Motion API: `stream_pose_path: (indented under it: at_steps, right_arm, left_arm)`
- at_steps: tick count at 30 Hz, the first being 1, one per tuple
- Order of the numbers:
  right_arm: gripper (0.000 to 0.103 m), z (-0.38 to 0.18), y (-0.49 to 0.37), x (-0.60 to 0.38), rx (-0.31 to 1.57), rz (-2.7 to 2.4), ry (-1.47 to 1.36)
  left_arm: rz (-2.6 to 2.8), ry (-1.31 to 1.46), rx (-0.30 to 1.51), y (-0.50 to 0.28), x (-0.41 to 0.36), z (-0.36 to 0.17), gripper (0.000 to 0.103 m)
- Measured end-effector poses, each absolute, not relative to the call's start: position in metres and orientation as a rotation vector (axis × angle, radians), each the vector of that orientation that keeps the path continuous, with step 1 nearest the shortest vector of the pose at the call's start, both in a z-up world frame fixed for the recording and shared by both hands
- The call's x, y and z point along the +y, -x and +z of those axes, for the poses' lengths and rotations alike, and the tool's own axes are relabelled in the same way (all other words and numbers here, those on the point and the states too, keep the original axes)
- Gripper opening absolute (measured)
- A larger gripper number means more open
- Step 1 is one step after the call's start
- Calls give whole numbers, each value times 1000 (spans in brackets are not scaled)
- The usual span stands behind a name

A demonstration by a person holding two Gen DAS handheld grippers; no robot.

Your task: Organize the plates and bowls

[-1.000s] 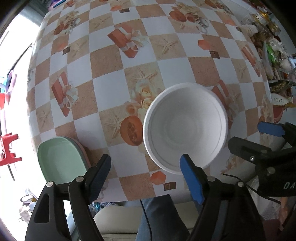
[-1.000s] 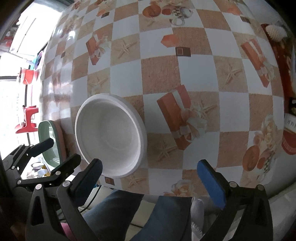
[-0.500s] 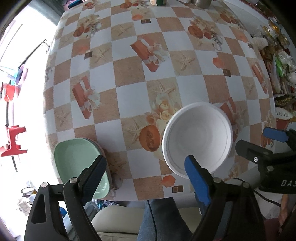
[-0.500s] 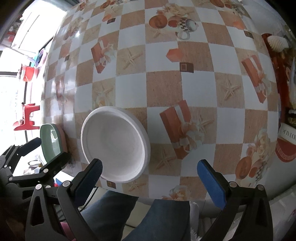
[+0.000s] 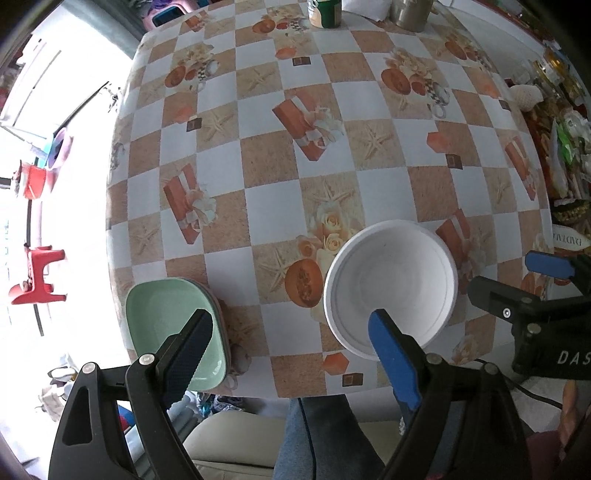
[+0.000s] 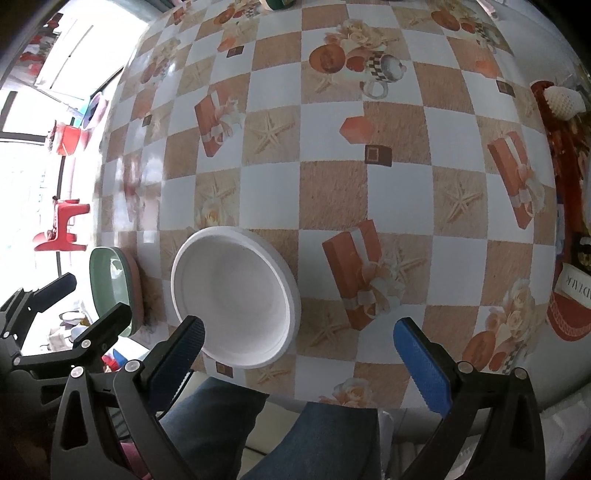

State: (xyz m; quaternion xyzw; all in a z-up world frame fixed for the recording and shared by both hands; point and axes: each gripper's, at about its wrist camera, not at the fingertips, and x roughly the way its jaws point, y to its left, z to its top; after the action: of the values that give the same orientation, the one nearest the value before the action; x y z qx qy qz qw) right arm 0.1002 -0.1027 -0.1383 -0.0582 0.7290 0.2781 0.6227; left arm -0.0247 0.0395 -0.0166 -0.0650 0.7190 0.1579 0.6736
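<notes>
A white round bowl point(image 5: 391, 284) sits on the checked tablecloth near the table's front edge; it also shows in the right wrist view point(image 6: 232, 299). A green squarish plate point(image 5: 171, 328) lies on a pink one at the front left corner, and shows in the right wrist view point(image 6: 110, 284). My left gripper point(image 5: 291, 350) is open and empty, held above the front edge between plate and bowl. My right gripper point(image 6: 299, 350) is open and empty, to the right of the bowl; it shows in the left wrist view point(image 5: 517, 284).
The table point(image 5: 332, 155) carries a green can point(image 5: 325, 13) and a metal cup point(image 5: 413, 13) at the far edge. Cluttered items point(image 5: 561, 147) line the right side. A person's jeans-clad leg point(image 6: 314, 439) is below the front edge. A red stool point(image 5: 37, 273) stands on the floor left.
Both grippers have pulled back and up from the table, so more of it shows. The bowl and plates have not moved. Both stay open.
</notes>
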Motion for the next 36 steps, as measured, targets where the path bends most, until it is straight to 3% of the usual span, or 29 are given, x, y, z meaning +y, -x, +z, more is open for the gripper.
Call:
stream_pose_path:
  at_steps: [36]
  right_arm:
    - [103,-152,-109,-155,1714,731,215]
  left_arm:
    - [458,229,1673,36,-25,-26,89]
